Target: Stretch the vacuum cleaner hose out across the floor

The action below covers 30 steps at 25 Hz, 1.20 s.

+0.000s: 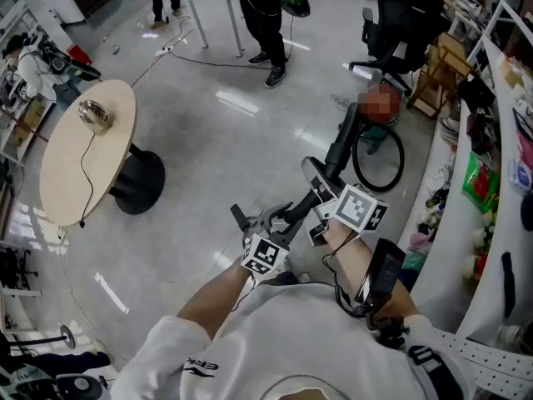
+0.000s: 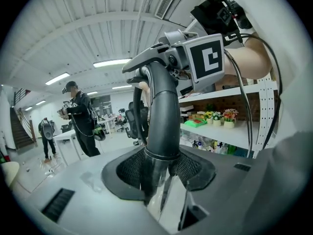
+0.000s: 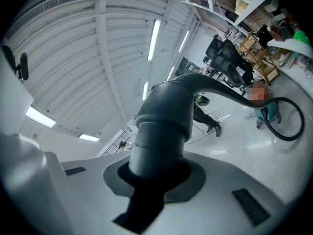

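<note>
two grippers were on the vacuum cleaner hose point(image 1: 342, 142) at once, and we held its rigid near end up in front of us, above the pale floor point(image 1: 233, 140). the left gripper point(image 2: 161, 169) had its jaws clamped on the tube just where a shiny metal section met a dark grey collar. from there the tube rose in a bend towards the marker cube of the other gripper. the right gripper point(image 3: 154, 173) sat further along, its jaws closed around the thick grey cuff, and neither pair showed a gap beside the tube.

beyond the cuff the hose narrowed and ran away from us to the right. in the head view it went on as a black length, then curled into a loop lying on the floor beside the white shelves point(image 1: 466, 223) — not stretched out. the shelves ran down the right side and were crowded with small goods.

to our left stood a round worktop point(image 1: 75, 173) on a black foot, carrying a metal object point(image 1: 96, 115) with a thin cable point(image 1: 86, 172) trailing across the top. a person point(image 1: 266, 15) in dark clothes stood well away from us, and an office chair point(image 1: 400, 19) stood near the shelves.
</note>
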Available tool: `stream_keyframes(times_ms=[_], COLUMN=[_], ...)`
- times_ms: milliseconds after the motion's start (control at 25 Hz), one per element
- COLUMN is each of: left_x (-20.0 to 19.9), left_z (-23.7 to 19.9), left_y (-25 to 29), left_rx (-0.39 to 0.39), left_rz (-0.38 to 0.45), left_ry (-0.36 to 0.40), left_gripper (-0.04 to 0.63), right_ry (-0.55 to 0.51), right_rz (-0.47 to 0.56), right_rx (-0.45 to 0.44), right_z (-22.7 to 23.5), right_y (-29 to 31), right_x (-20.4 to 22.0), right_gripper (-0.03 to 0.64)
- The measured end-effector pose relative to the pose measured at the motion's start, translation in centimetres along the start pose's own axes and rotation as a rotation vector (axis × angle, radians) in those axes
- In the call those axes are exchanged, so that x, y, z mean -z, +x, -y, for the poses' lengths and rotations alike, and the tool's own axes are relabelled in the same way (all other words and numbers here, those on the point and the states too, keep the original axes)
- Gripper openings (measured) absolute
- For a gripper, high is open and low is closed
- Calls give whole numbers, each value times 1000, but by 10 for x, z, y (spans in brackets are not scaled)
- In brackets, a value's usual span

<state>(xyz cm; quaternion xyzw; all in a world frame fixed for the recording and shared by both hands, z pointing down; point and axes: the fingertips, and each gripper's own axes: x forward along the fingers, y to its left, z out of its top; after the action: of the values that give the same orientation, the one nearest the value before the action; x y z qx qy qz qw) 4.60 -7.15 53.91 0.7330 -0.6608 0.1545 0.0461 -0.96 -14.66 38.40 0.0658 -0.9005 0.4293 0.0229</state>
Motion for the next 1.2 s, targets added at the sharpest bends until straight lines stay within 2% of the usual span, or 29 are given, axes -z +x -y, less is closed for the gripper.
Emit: stream_keyframes(times_ms=[280,560,800,1200], left_x=[-2,-3,-3,1], left_z=[31,73,88,93], left_y=[-17,-15,-36,-74], left_rx=[-35,3,67,256], left_rz=[-20,-29,-13,48], left_ry=[9,18,37,105], left_gripper=[156,156,156,156], right_ry=[-1,-12,-1,-20], right_rz=[-13,-8,38,235], right_rx=[-30,-15,39,177], right_z=[-11,-5,-13,-43], right_y=[-31,-71,-91,-118], right_x=[14,23,34,50], right_gripper=[86,86,86,86])
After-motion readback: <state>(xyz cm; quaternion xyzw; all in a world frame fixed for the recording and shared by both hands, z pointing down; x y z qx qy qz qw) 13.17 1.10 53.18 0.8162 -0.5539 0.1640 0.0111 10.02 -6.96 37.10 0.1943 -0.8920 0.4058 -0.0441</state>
